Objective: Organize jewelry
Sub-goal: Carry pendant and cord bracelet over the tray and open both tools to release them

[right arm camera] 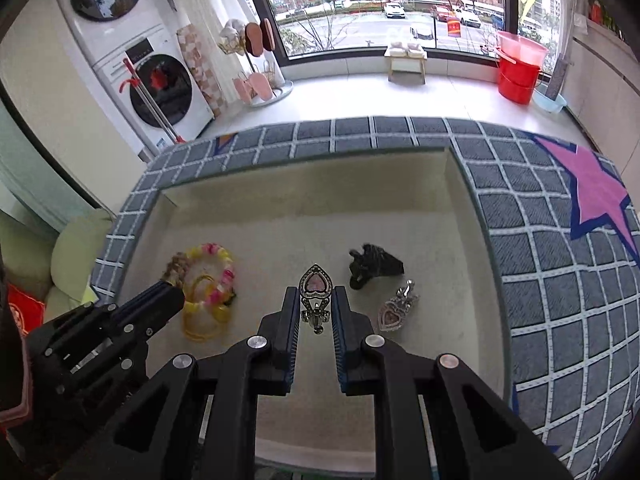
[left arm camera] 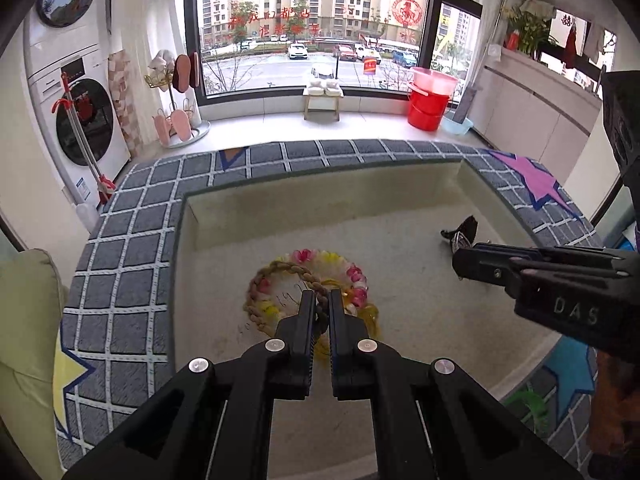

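Observation:
A beige tray sits sunk in a grey checked cloth. In the left wrist view my left gripper is shut on the braided hair band, which runs in between its tips. A pink and yellow flower ring and yellow loops lie under it. My right gripper is shut on a silver clip with a pink heart, held just above the tray floor. A second heart clip and a black claw clip lie to its right. The left gripper shows at the flower ring.
The grey checked cloth with star patches surrounds the tray. Beyond it are stacked washing machines, a red mop, a slipper rack, a small stool and red buckets under the window. A pale cushion is at the left.

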Motion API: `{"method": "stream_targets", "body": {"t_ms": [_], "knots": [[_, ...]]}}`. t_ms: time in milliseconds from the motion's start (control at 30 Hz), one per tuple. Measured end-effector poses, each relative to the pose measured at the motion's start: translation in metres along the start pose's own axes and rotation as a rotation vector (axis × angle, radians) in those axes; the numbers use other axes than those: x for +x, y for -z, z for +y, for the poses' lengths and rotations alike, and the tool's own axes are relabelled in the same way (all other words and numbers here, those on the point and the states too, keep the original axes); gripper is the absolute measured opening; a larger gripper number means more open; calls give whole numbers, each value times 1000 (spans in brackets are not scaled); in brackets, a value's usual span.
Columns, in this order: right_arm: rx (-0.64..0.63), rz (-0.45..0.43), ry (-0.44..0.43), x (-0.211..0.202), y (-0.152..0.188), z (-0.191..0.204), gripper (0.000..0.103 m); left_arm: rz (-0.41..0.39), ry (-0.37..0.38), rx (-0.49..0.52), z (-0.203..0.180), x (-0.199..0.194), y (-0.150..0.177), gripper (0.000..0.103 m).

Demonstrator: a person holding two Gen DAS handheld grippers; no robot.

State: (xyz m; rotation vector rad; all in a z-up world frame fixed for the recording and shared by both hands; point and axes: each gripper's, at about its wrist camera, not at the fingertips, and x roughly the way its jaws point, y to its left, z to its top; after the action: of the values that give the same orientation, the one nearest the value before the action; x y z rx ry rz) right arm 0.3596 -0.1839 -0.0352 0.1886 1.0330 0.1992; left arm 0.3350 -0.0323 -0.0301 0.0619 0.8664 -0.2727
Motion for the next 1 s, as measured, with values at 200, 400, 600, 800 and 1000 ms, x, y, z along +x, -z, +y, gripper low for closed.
{"method": "stream_targets", "body": {"t_ms": [200,400,600,800,1000], "knots": [[14,31,16,17,8,-7,17,5,-22,17,-4,4,4,20],[-30,13,53,16,12,0,18,12,-32,24,-7,5,2,20],[-2,16,24,12,13,-3,52,20,-33,11,-6,4,2,20],[46,1,-34,0,14,-10,58,5,-31,8,-6,0,2,20],[111,-64,-95,-30,15,-18,72,15,-28,-4,-4,-1,1,20]]}}
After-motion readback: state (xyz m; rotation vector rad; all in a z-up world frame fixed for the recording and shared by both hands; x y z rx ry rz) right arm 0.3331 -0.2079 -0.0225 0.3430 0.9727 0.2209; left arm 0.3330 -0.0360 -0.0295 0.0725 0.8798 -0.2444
